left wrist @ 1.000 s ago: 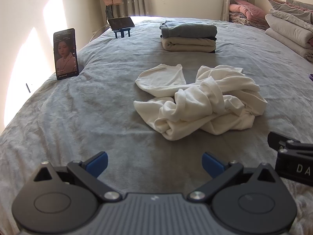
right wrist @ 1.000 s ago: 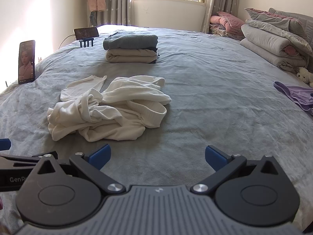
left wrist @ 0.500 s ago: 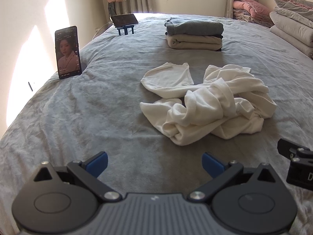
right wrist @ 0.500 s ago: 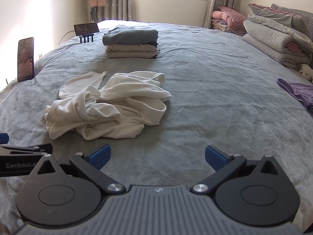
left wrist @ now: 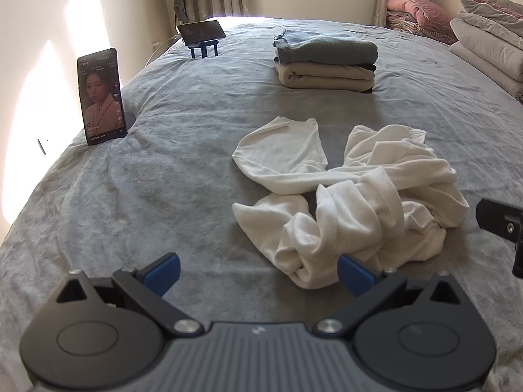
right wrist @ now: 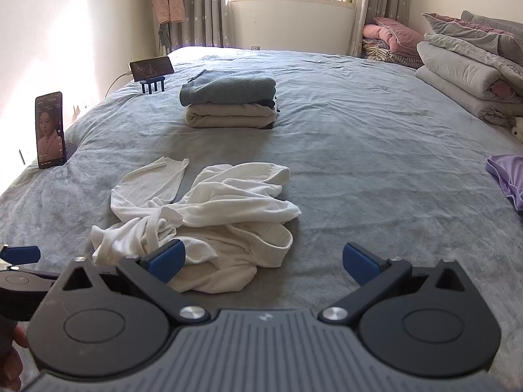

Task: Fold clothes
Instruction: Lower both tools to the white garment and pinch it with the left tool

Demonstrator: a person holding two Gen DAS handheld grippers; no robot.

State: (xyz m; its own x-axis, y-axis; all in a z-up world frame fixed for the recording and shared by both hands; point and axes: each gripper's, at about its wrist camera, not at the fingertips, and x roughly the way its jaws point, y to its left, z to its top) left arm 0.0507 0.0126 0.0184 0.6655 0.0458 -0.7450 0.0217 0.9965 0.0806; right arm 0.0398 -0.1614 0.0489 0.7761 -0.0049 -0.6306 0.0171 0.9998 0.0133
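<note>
Both grippers, left (left wrist: pixel 258 272) and right (right wrist: pixel 263 263), gape wide, empty, flanking the crumpled white top (left wrist: pixel 353 202)'s near edge.

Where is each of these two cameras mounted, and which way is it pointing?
Left wrist view: sits on the left gripper, looking forward over the grey bed; its open fingers show, with the right gripper's edge.
Right wrist view: sits on the right gripper, facing likewise; its open fingers, the left gripper and a hand show.
Shared: crumpled white garment, folded stack, two phones.
</note>
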